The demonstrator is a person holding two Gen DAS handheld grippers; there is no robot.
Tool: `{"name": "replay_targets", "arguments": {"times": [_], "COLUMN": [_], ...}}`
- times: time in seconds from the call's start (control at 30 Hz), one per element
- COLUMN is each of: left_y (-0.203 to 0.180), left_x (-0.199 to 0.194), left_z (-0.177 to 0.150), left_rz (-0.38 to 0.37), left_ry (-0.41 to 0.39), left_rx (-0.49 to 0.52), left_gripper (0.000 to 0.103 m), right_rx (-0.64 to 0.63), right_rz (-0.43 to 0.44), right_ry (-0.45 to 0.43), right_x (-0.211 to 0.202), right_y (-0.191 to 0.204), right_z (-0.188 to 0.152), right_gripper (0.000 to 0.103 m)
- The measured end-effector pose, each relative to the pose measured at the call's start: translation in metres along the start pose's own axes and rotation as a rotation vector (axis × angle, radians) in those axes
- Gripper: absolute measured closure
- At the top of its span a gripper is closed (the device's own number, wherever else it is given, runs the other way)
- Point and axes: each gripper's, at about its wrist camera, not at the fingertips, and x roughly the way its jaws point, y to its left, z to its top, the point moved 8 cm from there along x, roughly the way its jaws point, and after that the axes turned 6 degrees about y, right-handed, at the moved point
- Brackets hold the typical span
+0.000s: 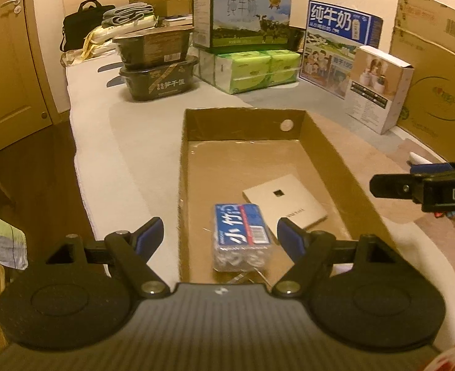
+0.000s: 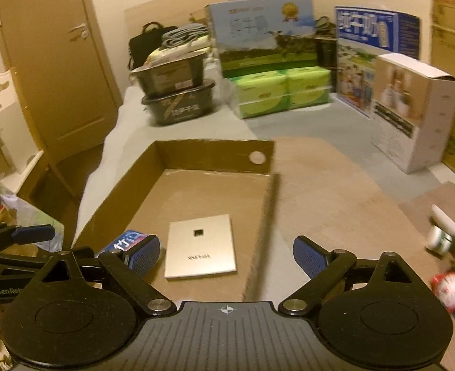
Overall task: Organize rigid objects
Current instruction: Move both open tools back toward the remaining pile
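An open cardboard tray (image 1: 344,167) lies on the grey bed cover. Inside it lie a blue-labelled pack of tissues (image 1: 242,235) and a flat silver box (image 1: 289,199). My left gripper (image 1: 219,236) is open, its jaws on either side of the pack, just above it. My right gripper (image 2: 226,252) is open and empty, above the tray's right wall (image 2: 264,225); it also shows at the right edge of the left wrist view (image 1: 391,185). The silver box (image 2: 201,249) and a corner of the pack (image 2: 128,241) show in the right wrist view.
At the back stand two stacked black tubs (image 1: 156,61), green tissue packs (image 1: 252,68), milk cartons (image 1: 242,12), a white box (image 1: 378,89) and large cardboard boxes (image 1: 434,61). A mug (image 2: 440,241) and small toys (image 2: 452,287) lie to the right. A door (image 2: 51,55) is on the left.
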Motion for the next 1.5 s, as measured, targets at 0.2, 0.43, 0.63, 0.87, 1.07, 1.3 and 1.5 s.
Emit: {"name": "replay_targets", "arguments": {"times": [0.2, 0.43, 0.63, 0.87, 1.07, 1.3, 1.5], "left_y": [-0.022, -0.051, -0.087, -0.135, -0.182, -0.233, -0.265], "left_x": [-0.021, -0.044, -0.056, -0.056, -0.048, -0.028, -0.004], "left_z": [-0.007, -0.014, -0.023, -0.026, -0.021, -0.013, -0.009], "left_rz": [-0.017, -0.043, -0.077, -0.131, -0.176, -0.223, -0.245], "left_ry": [-0.009, -0.029, -0.042, -0.055, -0.054, -0.033, -0.014], "left_rx": [0.011, 0.009, 0.035, 0.079, 0.135, 0.167, 0.214], "left_gripper": [0.025, 0.024, 0.019, 0.009, 0.006, 0.006, 0.006], "right_rx": [0.019, 0.041, 0.072, 0.150, 0.199, 0.224, 0.223], "right_rz": [-0.046, -0.103, -0.164, -0.243, -0.297, -0.339, -0.344], "right_ry": [-0.029, -0.067, -0.098, -0.110, -0.119, -0.111, -0.096], "right_x": [-0.037, -0.082, -0.118, -0.154, -0.176, -0.186, -0.177], "right_y": [-0.010, -0.026, -0.051, -0.099, -0.141, -0.185, -0.214], "right_z": [-0.018, -0.038, -0.062, -0.091, -0.105, -0.116, -0.119], "right_gripper": [0.010, 0.010, 0.010, 0.010, 0.010, 0.010, 0.010]}}
